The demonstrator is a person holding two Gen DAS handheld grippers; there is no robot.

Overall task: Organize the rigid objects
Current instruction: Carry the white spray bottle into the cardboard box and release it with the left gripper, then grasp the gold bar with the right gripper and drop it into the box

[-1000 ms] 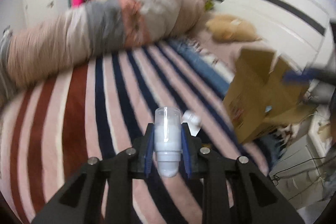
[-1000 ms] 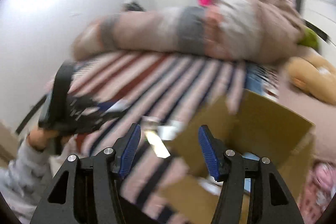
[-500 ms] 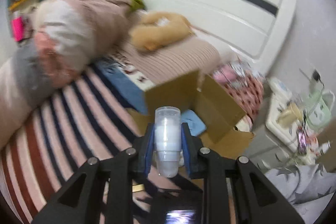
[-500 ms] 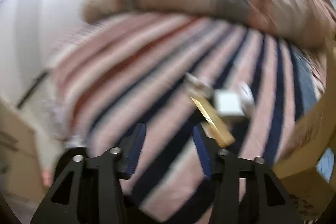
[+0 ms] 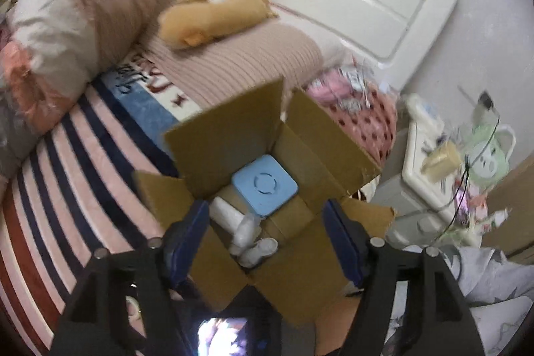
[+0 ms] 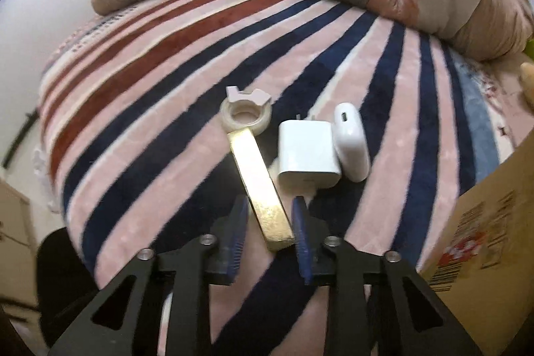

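A: Entry. Left gripper (image 5: pixel 263 242) hangs over the open cardboard box (image 5: pixel 310 135), jaws spread wide and holding nothing. Inside the box: a pale blue square item (image 5: pixel 264 185) and a few white bottles (image 5: pixel 248 231), one lying on its side. Judgement: the box is the collecting point, flaps folded outward so things can drop straight in.

B: Right side?

A: Right gripper (image 6: pixel 269 224) is low over the striped blanket (image 6: pixel 167 72) on the bed. Jaws narrow, straddling the near end of the gold bar (image 6: pixel 258 182); the right pad looks to be touching it, the left shows a gap, so I cannot tell whether the grip is closed. The bar lies flat, far end touching a tape roll (image 6: pixel 245 119).

B: Remaining items?

A: White charger (image 6: pixel 307 154) just beside the bar, white earbud case (image 6: pixel 350 142) touching the charger. All grouped close, probably within one reach of the box.

B: Any writing?

A: Red print and a barcode on the box side in the right view, too blurred to read. Dark lettering on the blue-and-white bedding (image 5: pixel 143 89), illegible.
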